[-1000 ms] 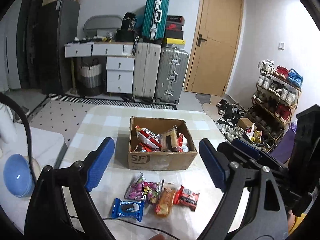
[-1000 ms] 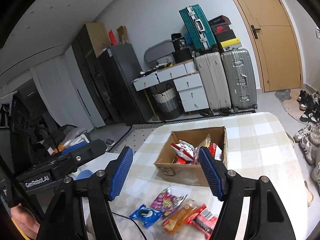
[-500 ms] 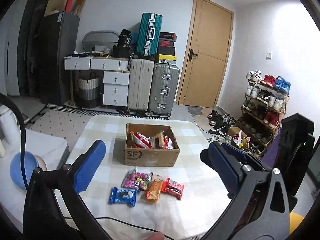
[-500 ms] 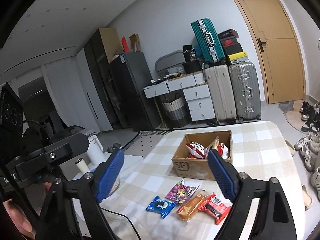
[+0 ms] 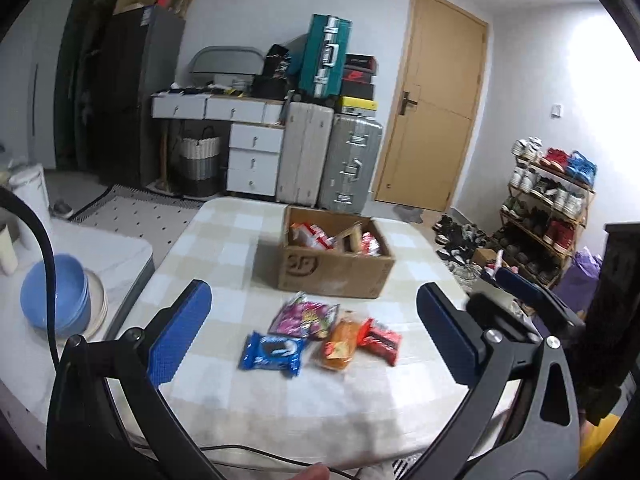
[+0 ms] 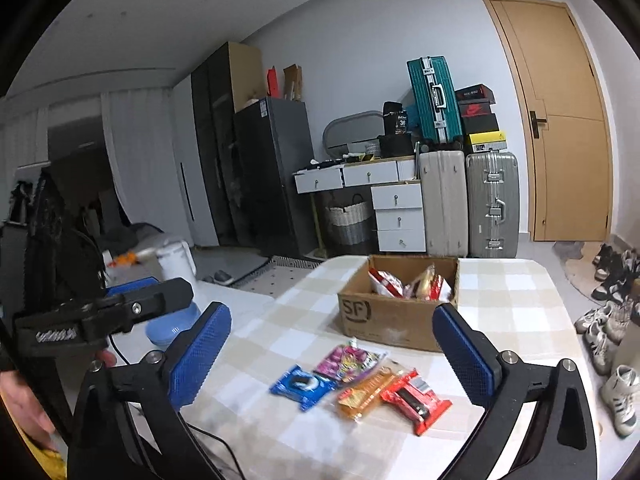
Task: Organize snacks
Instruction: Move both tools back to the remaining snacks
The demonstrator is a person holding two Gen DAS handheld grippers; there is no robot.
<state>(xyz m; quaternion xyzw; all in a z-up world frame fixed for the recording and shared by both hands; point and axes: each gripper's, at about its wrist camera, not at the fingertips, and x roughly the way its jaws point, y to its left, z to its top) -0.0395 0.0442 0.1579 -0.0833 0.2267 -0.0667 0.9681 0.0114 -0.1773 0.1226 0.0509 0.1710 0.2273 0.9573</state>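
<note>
A cardboard box [image 5: 337, 271] [image 6: 384, 316] with several snack packs inside stands on the checked table [image 5: 224, 240] [image 6: 520, 304]. In front of it lie a blue cookie pack [image 5: 271, 354] [image 6: 301, 386], a purple pack [image 5: 306, 316] [image 6: 350, 360], an orange pack [image 5: 339, 345] [image 6: 370, 394] and a red pack [image 5: 379, 339] [image 6: 416, 399]. My left gripper [image 5: 316, 336] is open and empty, held back above the table's near edge. My right gripper [image 6: 332, 354] is open and empty, also short of the packs.
Blue bowls [image 5: 54, 300] on plates sit on a low white surface left of the table. A cable [image 5: 256, 450] runs along the near table edge. Suitcases [image 6: 468, 204], drawers [image 6: 398, 216] and a door [image 6: 568, 120] stand behind; a shoe rack [image 5: 548, 208] is at right.
Both grippers have pulled back and up from the table; the box and packs look smaller and farther. Both stay open and empty.
</note>
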